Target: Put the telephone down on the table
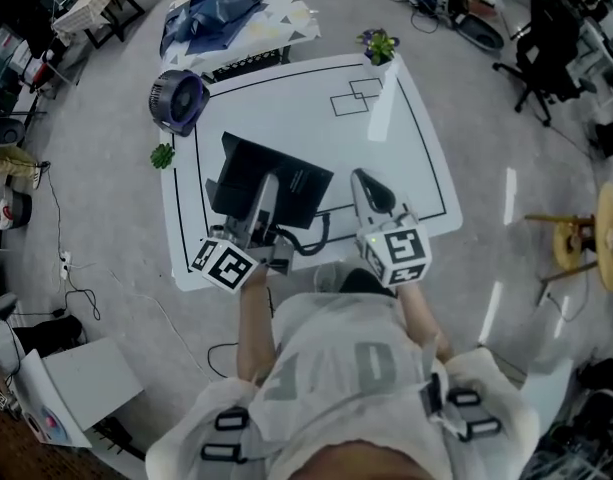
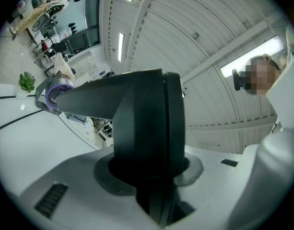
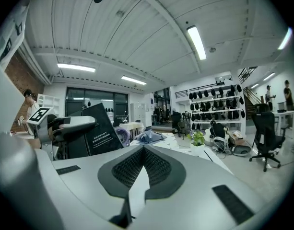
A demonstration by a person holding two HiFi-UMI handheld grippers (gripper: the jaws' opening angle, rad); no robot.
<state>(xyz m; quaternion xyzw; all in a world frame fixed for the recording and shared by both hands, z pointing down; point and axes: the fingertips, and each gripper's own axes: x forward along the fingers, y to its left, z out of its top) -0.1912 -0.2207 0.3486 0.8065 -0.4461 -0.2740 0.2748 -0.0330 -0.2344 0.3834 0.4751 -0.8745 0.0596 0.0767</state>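
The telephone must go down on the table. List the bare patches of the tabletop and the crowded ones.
Bare: the middle and right side of the table, between the telephone in the left tongs and the far-corner potted plant; only drawn rectangles there. Crowded: the left edge by the fan and small plant, and the near edge around the right tongs.

You are reaching both forearms forward from your chest, the left forearm (image 1: 252, 320) and the right forearm (image 1: 422, 313) running roughly side by side, each carrying its tongs out ahead of you with the marker cube facing up. Your left tongs (image 1: 265, 192) are pointing away from you and tilting slightly upward, their jaws clamping on the black telephone (image 2: 137, 114). Your right tongs (image 1: 370, 184) are pointing forward and dipping slightly, jaws meeting at the tips and gripping nothing.
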